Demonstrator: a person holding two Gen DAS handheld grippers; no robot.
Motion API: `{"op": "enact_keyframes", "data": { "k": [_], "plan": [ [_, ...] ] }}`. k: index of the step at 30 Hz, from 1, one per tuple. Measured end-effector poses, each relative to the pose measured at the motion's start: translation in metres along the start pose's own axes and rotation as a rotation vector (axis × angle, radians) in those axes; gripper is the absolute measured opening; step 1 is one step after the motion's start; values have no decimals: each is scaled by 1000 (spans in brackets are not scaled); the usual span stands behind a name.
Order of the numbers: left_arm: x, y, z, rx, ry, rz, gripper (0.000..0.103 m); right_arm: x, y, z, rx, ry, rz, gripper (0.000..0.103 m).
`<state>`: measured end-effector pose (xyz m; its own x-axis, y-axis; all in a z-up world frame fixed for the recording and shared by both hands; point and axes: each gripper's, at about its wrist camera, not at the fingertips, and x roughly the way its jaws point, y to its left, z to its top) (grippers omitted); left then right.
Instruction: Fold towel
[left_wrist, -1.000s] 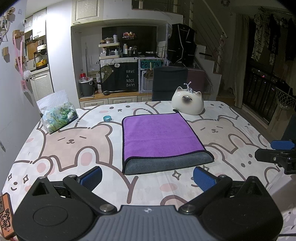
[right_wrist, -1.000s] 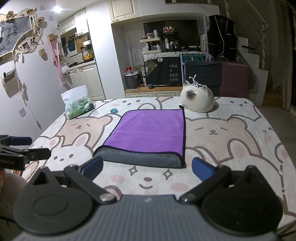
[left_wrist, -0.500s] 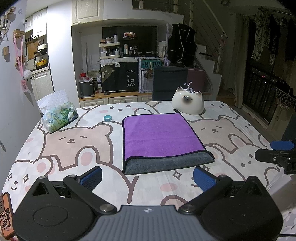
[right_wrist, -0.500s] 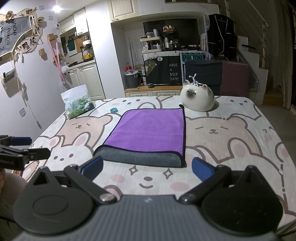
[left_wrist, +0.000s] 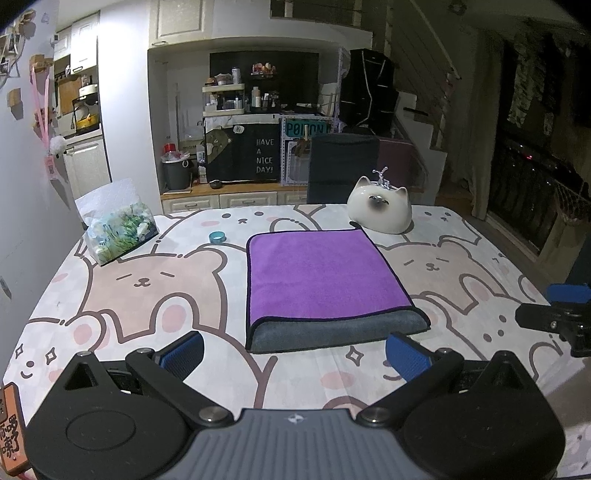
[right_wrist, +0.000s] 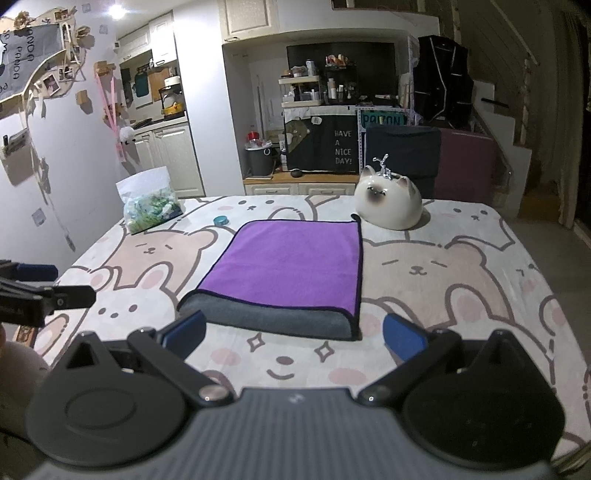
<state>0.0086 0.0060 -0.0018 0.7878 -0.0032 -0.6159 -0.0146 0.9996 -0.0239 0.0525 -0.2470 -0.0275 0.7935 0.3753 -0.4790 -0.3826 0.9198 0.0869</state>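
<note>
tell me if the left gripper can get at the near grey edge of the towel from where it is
Probably yes. The left gripper is open, and the towel lies just ahead with its grey folded edge facing the fingers. Only bare tablecloth lies between.

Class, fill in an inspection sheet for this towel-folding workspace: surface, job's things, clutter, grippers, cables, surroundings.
Surface: table under a bear-print cloth.
Job's things: purple towel, folded once, grey underside showing along the near edge.
Clutter: cat figurine beside the towel's far corner; plastic bag; small teal ring.
Grippers: left gripper and right gripper, jaws open, empty, short of the towel.
Cables: nothing seen.
Surroundings: kitchen shelves, dark chair, stairs.
</note>
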Motion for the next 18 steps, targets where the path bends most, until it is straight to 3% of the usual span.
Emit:
{"op": "enact_keyframes", "data": {
  "k": [9, 18],
  "plan": [
    [17, -5, 26, 58, -39, 32, 103, 10, -10, 18, -16, -24, -29, 103],
    [49, 7, 59, 49, -67, 11, 103, 32, -27, 43, -17, -44, -21, 103]
  ]
}}
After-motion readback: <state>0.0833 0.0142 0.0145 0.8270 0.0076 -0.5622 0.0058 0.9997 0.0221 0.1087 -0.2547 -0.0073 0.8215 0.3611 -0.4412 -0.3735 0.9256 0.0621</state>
